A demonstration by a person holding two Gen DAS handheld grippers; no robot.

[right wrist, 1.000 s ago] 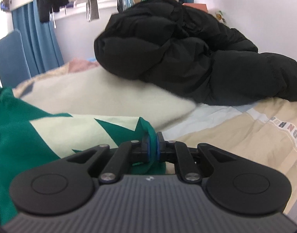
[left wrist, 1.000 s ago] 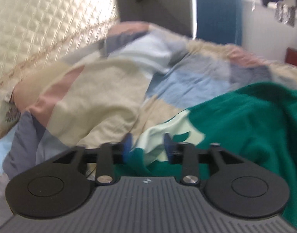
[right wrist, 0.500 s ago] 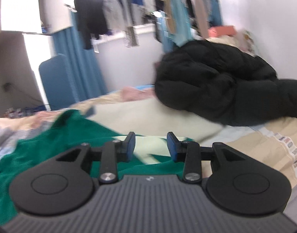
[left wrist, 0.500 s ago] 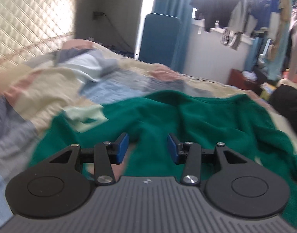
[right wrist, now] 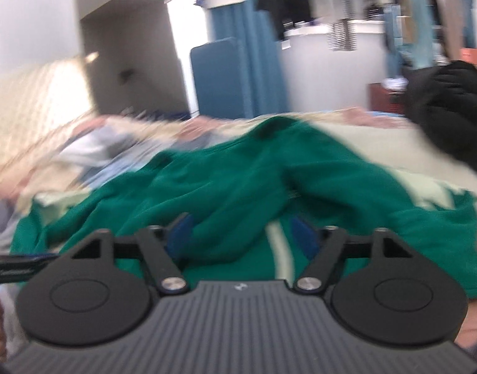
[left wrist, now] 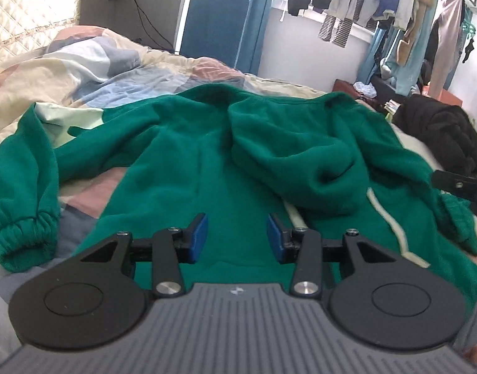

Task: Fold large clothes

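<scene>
A: Position of garment relative to tools?

B: Green sweatshirt [left wrist: 207, 162] lies spread on the patchwork bedspread [left wrist: 92, 62], directly ahead of and below both grippers. Left gripper [left wrist: 237, 238]: jaws moderately apart, nothing between the blue pads. Right gripper [right wrist: 242, 235]: jaws have just been opening, now wide, empty, cloth beneath.

A: Any legible writing?

B: None readable; right view is blurred.

A: Garment appearance?

B: Fleecy, rumpled; elastic cuff [left wrist: 23, 240] at left; pale stripe [left wrist: 391, 221] at right; pale panels on the sleeves.
</scene>
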